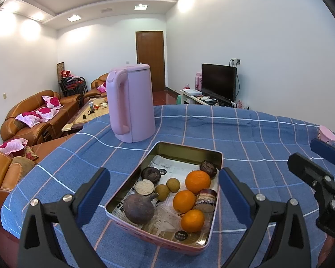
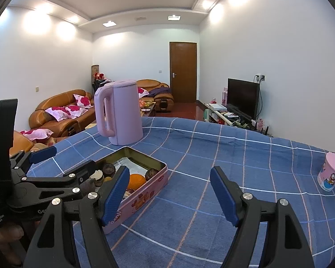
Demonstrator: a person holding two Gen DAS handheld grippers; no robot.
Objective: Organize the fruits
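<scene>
A pink rectangular tin (image 1: 131, 179) sits on the blue checked tablecloth and holds three oranges (image 1: 197, 181), two small brown longans (image 1: 173, 185), several dark purple mangosteens, some cut open (image 1: 139, 208), and printed paper. My left gripper (image 1: 164, 195) is open and empty, its fingers just above the tin's two long sides. My right gripper (image 2: 168, 197) is open and empty over bare cloth to the right of the tin (image 2: 143, 197). The right gripper also shows in the left wrist view (image 1: 312, 156), and the left gripper in the right wrist view (image 2: 62, 163).
A tall pink kettle (image 1: 131, 102) stands behind the tin. A pink cartoon cup (image 2: 330, 174) stands at the table's far right edge. Beyond the table are brown sofas (image 1: 40, 116), a coffee table, a television (image 1: 218, 81) and a door.
</scene>
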